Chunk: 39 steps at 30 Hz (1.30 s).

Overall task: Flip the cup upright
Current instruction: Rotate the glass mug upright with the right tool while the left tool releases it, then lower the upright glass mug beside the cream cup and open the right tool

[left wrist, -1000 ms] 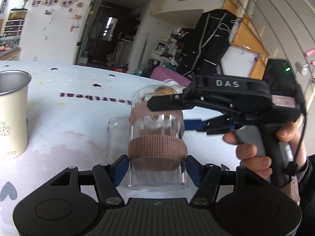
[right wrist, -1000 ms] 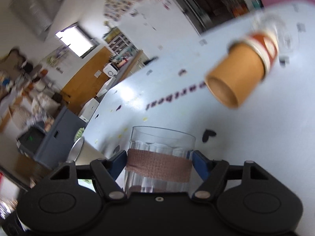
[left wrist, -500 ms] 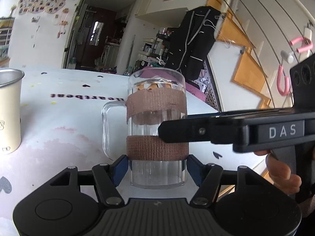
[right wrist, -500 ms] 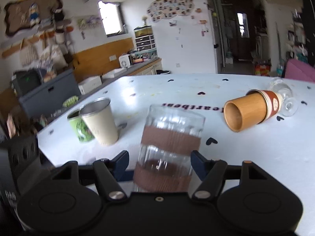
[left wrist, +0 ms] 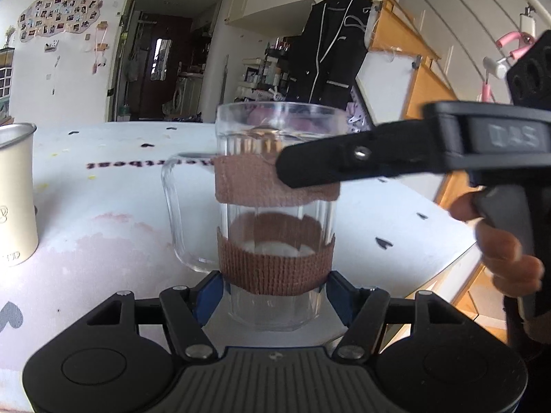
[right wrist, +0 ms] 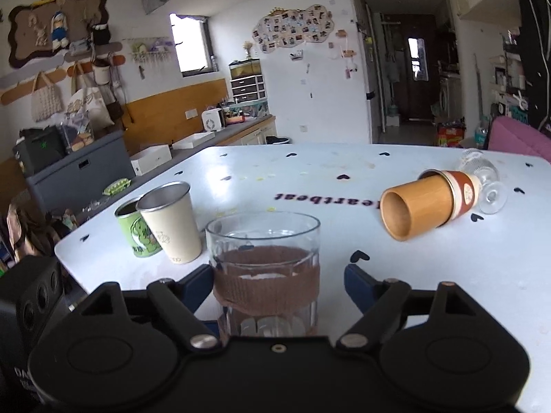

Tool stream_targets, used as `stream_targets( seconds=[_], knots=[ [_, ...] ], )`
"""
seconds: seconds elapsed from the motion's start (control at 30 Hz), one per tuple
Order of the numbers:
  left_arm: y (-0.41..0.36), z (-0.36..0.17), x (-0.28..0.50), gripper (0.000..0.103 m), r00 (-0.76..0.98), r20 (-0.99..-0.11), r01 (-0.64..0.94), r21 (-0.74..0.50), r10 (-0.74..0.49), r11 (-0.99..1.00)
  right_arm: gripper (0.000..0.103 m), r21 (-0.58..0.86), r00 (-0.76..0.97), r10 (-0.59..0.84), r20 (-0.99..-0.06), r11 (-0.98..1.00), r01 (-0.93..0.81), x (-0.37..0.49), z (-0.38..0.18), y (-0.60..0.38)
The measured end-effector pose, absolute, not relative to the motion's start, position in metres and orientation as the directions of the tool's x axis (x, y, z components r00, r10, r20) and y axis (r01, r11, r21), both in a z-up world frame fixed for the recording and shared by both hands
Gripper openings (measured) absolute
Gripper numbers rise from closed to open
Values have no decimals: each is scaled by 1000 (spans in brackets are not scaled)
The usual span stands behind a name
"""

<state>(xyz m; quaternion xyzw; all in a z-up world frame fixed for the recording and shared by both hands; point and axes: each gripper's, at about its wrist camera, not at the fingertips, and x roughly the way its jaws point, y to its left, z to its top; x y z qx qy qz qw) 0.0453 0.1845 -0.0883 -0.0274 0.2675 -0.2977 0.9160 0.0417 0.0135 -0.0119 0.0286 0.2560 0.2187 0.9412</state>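
The left gripper [left wrist: 275, 290] is closed on the mug [left wrist: 275, 213], its blue pads pressed against the lower brown band on either side. The mug is a clear glass one with a handle and two brown bands; it stands upright, mouth up, on the table [left wrist: 103, 227], and holds nothing. The right gripper [right wrist: 277, 287] has its fingers spread around the mug at the upper band: a clear gap shows between the right pad and the glass, so it is open, not gripping. In the left view, one of its black fingers [left wrist: 344, 161] crosses in front of the upper band.

Left of the mug stand two upright cups, a cream one [right wrist: 172, 223] with a metal rim and, touching it from behind, a green can [right wrist: 136, 230]; both look empty as far as their mouths show. Farther off to the right, a brown cup [right wrist: 420, 206] lies on its side, open mouth toward the camera, empty. Behind it lies a clear glass [right wrist: 485, 182], also on its side.
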Motion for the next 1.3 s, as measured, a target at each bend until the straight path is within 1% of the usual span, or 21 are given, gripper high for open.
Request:
stream_targets(
  seconds=[0.1,0.33,0.37,0.47,0.57,0.7,0.83,1.07,1.3],
  knots=[
    [183,-95,48,66,691,-503,501,-185,-519,846,83,155,760,440,-479,894,-420,35,-15,18],
    [187,-98,54,66,720,-487,469,-183,-494,864,82,109,738,437,-515,887,-449,37,-30,32],
    [190,-99,56,66,725,-484,463,-184,-489,867,81,105,737,438,-515,886,-453,41,-32,36],
    [197,-101,63,66,754,-486,413,-172,-442,894,75,68,742,431,-514,882,-465,53,-36,51],
    [207,-102,69,68,786,-474,362,-168,-397,917,75,69,742,439,-508,879,-473,68,-38,63],
    [223,-102,72,67,821,-472,284,-151,-322,947,75,70,749,430,-504,884,-461,86,-39,83],
    [245,-100,79,67,846,-467,197,-177,-258,964,75,68,766,401,-502,902,-427,101,-39,103],
    [267,-99,74,67,861,-452,154,-204,-233,967,75,78,784,362,-505,923,-376,123,-39,131],
    [274,-97,72,67,865,-452,133,-210,-217,969,75,87,775,378,-506,917,-390,131,-38,159]
  ],
)
